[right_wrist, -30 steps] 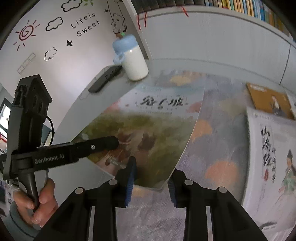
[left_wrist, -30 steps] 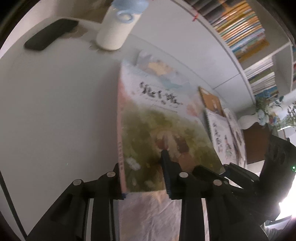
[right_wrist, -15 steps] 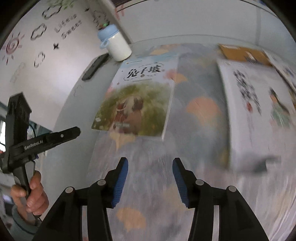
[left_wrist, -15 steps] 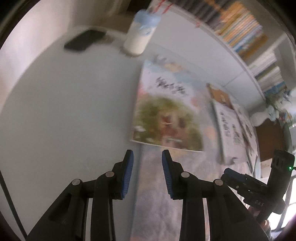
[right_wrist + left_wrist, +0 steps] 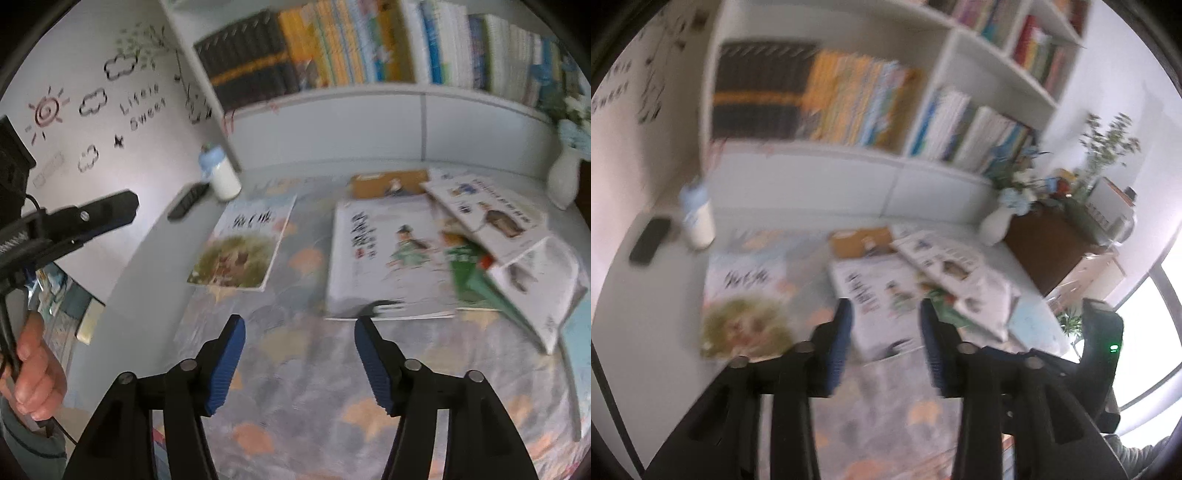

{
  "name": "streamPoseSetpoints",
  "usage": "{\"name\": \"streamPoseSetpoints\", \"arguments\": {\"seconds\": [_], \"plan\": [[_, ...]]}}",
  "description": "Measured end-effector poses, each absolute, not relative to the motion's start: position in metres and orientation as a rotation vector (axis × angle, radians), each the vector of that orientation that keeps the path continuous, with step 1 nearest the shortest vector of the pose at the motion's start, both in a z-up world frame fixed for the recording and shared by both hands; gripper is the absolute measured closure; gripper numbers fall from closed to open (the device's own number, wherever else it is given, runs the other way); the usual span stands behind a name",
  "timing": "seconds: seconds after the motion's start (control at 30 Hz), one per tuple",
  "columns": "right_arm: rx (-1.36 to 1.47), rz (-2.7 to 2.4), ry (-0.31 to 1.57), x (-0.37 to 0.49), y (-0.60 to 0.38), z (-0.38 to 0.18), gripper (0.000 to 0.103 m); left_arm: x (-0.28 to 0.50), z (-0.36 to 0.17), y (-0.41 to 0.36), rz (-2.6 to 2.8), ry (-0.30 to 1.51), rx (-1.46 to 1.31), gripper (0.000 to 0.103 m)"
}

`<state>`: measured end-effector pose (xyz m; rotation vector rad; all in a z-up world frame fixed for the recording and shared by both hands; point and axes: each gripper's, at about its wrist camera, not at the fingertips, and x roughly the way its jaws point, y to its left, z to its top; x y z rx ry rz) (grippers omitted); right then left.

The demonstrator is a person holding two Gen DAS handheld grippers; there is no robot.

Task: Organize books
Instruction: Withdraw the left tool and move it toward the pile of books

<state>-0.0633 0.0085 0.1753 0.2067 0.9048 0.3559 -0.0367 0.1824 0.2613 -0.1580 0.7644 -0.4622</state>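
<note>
Both claws, left (image 5: 884, 325) and right (image 5: 299, 339), gape empty. Right of the green picture book (image 5: 242, 242) lie five overlapping books. Only the right view shows the holding hand (image 5: 31, 373).

A white bottle (image 5: 224, 180) with a pale blue cap stands upright near the back left corner of the table (image 5: 155, 254), close to the foot of the white shelf unit (image 5: 369, 110). Just beside the bottle, towards the wall, a dark flat remote or phone (image 5: 187, 201) lies on the bare tabletop. A patterned cloth (image 5: 314, 387) in grey with orange patches covers much of the table. The wall (image 5: 74, 122) at left carries drawings of a sun, clouds and a star, with the words "Life is Sweet". A white vase (image 5: 563, 177) of pale flowers stands at the right end; beyond it in the left view are a brown cabinet (image 5: 1049, 251) and a leafy plant (image 5: 1108, 144)
</note>
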Motion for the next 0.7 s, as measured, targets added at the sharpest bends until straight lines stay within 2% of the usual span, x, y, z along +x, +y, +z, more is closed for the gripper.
{"name": "streamPoseSetpoints", "arguments": {"seconds": [0.03,0.1,0.13,0.33,0.7], "plan": [[0.224,0.354,0.893,-0.065,-0.007,0.178,0.037,-0.040,0.269,0.169,-0.456,0.745,-0.155,0.029],[0.221,0.334,0.878,-0.071,-0.044,0.187,0.037,-0.050,0.283,0.143,-0.443,0.682,-0.176,0.008],[0.220,0.328,0.876,-0.075,-0.058,0.191,0.037,-0.055,0.290,0.127,-0.450,0.647,-0.188,0.005],[0.229,0.254,0.855,-0.100,-0.167,0.199,0.032,-0.060,0.301,0.044,-0.413,0.638,-0.168,0.005],[0.246,0.158,0.884,-0.116,-0.309,0.181,0.032,-0.079,0.286,-0.022,-0.364,0.711,-0.141,0.005]]}}
